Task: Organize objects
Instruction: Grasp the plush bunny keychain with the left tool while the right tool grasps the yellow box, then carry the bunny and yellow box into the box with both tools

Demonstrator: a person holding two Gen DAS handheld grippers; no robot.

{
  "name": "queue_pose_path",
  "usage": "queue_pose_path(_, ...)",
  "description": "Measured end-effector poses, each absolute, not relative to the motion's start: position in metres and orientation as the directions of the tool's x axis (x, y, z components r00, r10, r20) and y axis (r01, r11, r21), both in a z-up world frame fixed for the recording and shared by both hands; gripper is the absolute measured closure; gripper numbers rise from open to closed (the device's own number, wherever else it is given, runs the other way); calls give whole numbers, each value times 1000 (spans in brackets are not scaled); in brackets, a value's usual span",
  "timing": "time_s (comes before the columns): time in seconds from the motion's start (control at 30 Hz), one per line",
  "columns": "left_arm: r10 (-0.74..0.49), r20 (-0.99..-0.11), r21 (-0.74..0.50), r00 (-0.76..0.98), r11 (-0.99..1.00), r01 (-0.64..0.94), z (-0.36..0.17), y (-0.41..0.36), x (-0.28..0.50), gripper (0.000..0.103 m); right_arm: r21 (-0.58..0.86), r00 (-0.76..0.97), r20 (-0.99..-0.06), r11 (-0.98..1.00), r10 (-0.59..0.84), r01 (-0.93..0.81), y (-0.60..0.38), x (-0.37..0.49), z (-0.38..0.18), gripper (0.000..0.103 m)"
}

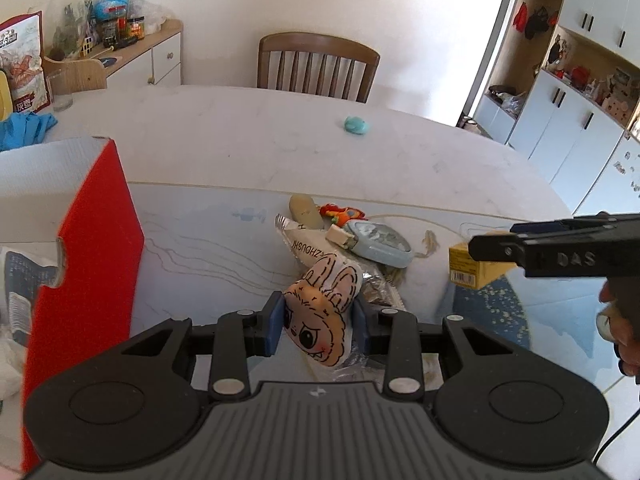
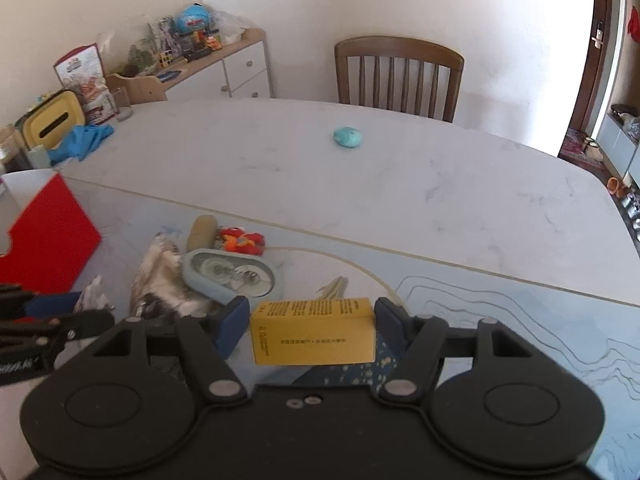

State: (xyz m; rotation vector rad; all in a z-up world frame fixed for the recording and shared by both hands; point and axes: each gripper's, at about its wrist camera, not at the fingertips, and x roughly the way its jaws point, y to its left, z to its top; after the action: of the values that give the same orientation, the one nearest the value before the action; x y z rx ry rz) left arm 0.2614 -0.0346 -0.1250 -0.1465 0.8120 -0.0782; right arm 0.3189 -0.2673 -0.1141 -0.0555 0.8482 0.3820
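Nearest in the left wrist view, the left gripper [image 1: 318, 330] is clenching a flat rabbit-face toy [image 1: 322, 316] between its blue pads, the toy's ears pointing away toward the far side and its face tilted. Under and just beyond the toy, a crinkled silver snack wrapper [image 1: 308, 248] is lying on the table mat [image 1: 200, 248].

In the right wrist view, the right gripper [image 2: 310, 330] is reaching around a yellow box [image 2: 312, 330]: the right pad is sitting against the box's right end, while the left pad is standing a sliver off its left end, so whether it is truly gripping cannot be told. The box is resting on the blue patterned part of the mat, to the right of the pile.

A little farther, a pale blue oval case [image 2: 232, 274] is lying partly on the wrapper, with a small white piece [image 1: 340, 236] resting on its near-left rim. Beyond that, a tan oblong object [image 1: 306, 210] and a red-orange plush toy [image 2: 242, 242] are lying side by side near the mat's far edge.

At the near left, a red and white cardboard box [image 1: 96, 216] is standing open, with paper showing inside.

Farther across the pale table [image 2: 440, 184], a small turquoise object [image 2: 347, 137] is sitting alone, well apart from the pile. Past the far edge, a wooden chair [image 2: 398, 76] is standing, and a cluttered sideboard [image 2: 224, 64] is lining the wall at the far left.
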Motion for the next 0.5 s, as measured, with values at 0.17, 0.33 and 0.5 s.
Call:
queue_pose_path(0.17, -155, -709, -191, 688, 981, 25, -104, -30, 252, 69, 108, 599, -720, 910, 350, -401, -264, 297, -90, 35)
queue_pose_path(0.33, -157, -699, -192, 697, 981, 29, -83, -23, 242, 69, 111, 601, -701, 891, 384, -441, -254, 280, -67, 35)
queue_pose_path(0.5, -157, -692, -195, 705, 981, 27, -66, -10, 232, 69, 122, 603, -679, 874, 419, -470, -239, 266, -48, 35)
